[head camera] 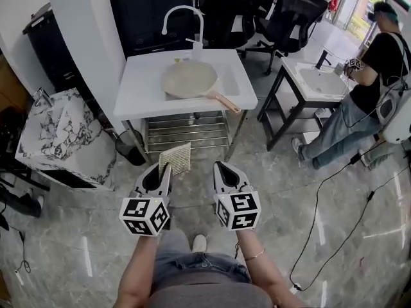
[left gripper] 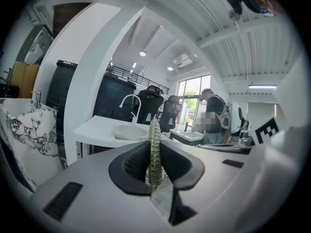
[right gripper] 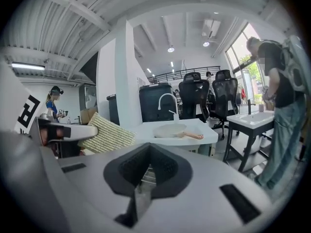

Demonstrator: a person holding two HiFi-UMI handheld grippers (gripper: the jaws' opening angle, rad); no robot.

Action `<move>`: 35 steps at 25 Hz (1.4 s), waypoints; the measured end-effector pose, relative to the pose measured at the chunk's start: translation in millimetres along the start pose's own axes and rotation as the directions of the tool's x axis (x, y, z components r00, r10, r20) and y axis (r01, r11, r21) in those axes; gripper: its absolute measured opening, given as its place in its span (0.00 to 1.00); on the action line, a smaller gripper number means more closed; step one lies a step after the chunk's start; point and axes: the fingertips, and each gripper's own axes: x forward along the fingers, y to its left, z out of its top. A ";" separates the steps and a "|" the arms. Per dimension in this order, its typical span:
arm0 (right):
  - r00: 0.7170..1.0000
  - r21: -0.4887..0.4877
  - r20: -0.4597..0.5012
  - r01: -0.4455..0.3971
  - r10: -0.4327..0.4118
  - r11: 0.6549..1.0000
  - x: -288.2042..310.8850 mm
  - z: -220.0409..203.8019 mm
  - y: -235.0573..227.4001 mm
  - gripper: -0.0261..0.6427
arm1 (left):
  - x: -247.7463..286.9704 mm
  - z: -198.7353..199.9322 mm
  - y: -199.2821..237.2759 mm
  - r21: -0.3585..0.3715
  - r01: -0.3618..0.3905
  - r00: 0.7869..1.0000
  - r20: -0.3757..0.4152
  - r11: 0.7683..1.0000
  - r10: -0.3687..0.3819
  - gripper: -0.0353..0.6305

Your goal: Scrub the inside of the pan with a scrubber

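A beige pan (head camera: 189, 80) with a pinkish handle (head camera: 226, 102) lies in the white sink table (head camera: 144, 85), well ahead of both grippers. In the left gripper view the pan (left gripper: 129, 131) shows small and far off; in the right gripper view the pan (right gripper: 171, 130) sits beside the faucet. My left gripper (head camera: 160, 174) is shut on a flat yellow-green scrubber (head camera: 176, 159), which appears edge-on as a scrubber (left gripper: 154, 130) between the jaws of the left gripper (left gripper: 155, 171). My right gripper (head camera: 223, 172) is held beside it, and in its own view the right gripper (right gripper: 149, 171) is shut with nothing in it.
A faucet (head camera: 183, 15) and a soap bottle (head camera: 196, 49) stand at the sink's back. A wire rack (head camera: 186, 130) sits below. A marble-patterned cabinet (head camera: 54, 133) is at left. At right a person (head camera: 363, 101) stands at a second sink table (head camera: 318, 82); cables (head camera: 321, 197) cross the floor.
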 end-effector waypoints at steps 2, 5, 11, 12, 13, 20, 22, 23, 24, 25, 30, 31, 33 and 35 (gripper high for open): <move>1.000 -0.001 0.002 0.011 -0.011 1.000 5.0 3.0 -5.1 0.05 | 5.0 4.4 4.6 0.003 -0.003 1.000 0.004 1.000 0.003 0.15; 1.000 -0.005 0.009 0.024 -0.024 1.000 16.8 8.3 -13.3 0.05 | 17.8 9.5 12.5 0.012 -0.007 1.000 0.008 1.000 0.007 0.15; 0.999 -0.008 -0.003 0.034 -0.034 0.999 72.5 18.9 -23.9 0.05 | 64.2 27.4 50.3 0.005 -0.002 1.000 0.016 1.000 0.002 0.15; 0.999 -0.010 -0.013 0.040 -0.040 0.999 84.4 20.6 -27.1 0.05 | 75.0 30.6 57.9 0.001 0.002 1.000 0.013 1.000 -0.002 0.15; 0.999 -0.013 -0.021 0.048 -0.048 0.999 96.6 23.5 -31.4 0.05 | 86.7 34.1 65.3 -0.006 0.008 1.000 0.011 1.000 -0.008 0.15; 0.996 -0.028 -0.015 0.090 -0.090 0.996 194.0 63.0 -45.1 0.05 | 165.2 62.4 133.3 -0.044 0.027 1.000 -0.003 0.999 -0.027 0.15; 0.995 -0.023 -0.015 0.102 -0.102 0.995 219.7 71.3 -48.3 0.05 | 185.7 70.9 151.0 -0.042 0.034 0.999 -0.010 0.999 -0.035 0.15; 0.994 -0.020 -0.016 0.109 -0.110 0.994 232.0 74.5 -50.3 0.05 | 195.7 75.1 159.2 -0.039 0.038 0.999 -0.012 0.998 -0.039 0.15; 0.993 -0.019 -0.017 0.117 -0.117 0.993 243.8 77.4 -52.2 0.05 | 205.7 79.2 167.1 -0.037 0.042 0.999 -0.014 0.998 -0.043 0.15; 0.992 -0.020 -0.019 0.125 -0.125 0.992 254.9 80.1 -53.8 0.05 | 215.2 83.1 174.6 -0.035 0.046 0.999 -0.016 0.998 -0.047 0.15; 0.985 -0.021 -0.025 0.168 -0.168 0.986 298.2 90.7 -62.1 0.05 | 255.5 96.9 205.0 -0.034 0.068 0.997 -0.022 0.997 -0.069 0.15; 0.984 -0.023 -0.025 0.177 -0.178 0.984 305.4 92.9 -63.8 0.05 | 262.3 98.7 210.2 -0.034 0.070 0.997 -0.024 0.997 -0.071 0.15; 0.980 -0.030 -0.026 0.197 -0.197 0.980 317.7 96.1 -66.4 0.05 | 274.4 100.9 219.6 -0.034 0.074 0.997 -0.030 0.997 -0.075 0.15; 0.976 -0.035 -0.029 0.215 -0.216 0.976 326.4 97.7 -68.3 0.05 | 284.4 101.1 227.2 -0.038 0.081 0.996 -0.037 0.996 -0.082 0.15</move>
